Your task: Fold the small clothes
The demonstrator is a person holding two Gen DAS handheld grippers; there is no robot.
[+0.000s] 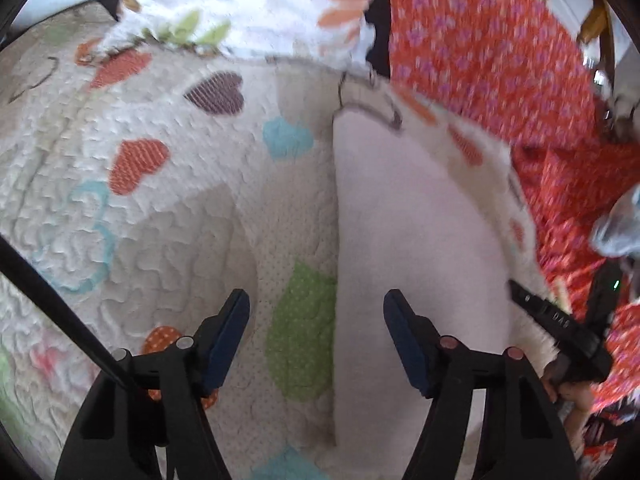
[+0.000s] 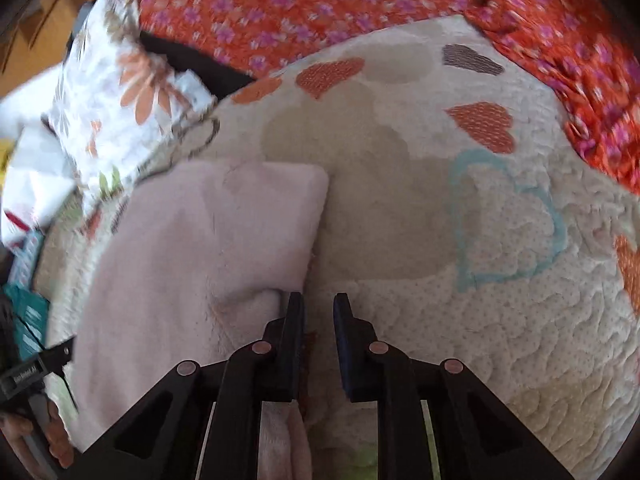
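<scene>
Pale pink cloth (image 2: 192, 248), already folded over, lies on the quilted bed (image 2: 500, 320), and both tools hang empty over its near edges. The right tool (image 2: 318, 300) has its jaws nearly together, nothing between them, just beside the cloth's right edge; the left tool (image 1: 316, 304) gapes wide over the other edge. I'd say each should bite a near corner squarely before lifting. Beyond lie a flowered pillow (image 2: 120, 92) and orange floral fabric (image 2: 320, 4).

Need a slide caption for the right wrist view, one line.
Right gripper, jaws narrowly apart and empty, hovers at the edge of a folded pink cloth on a heart-patterned quilt.
</scene>
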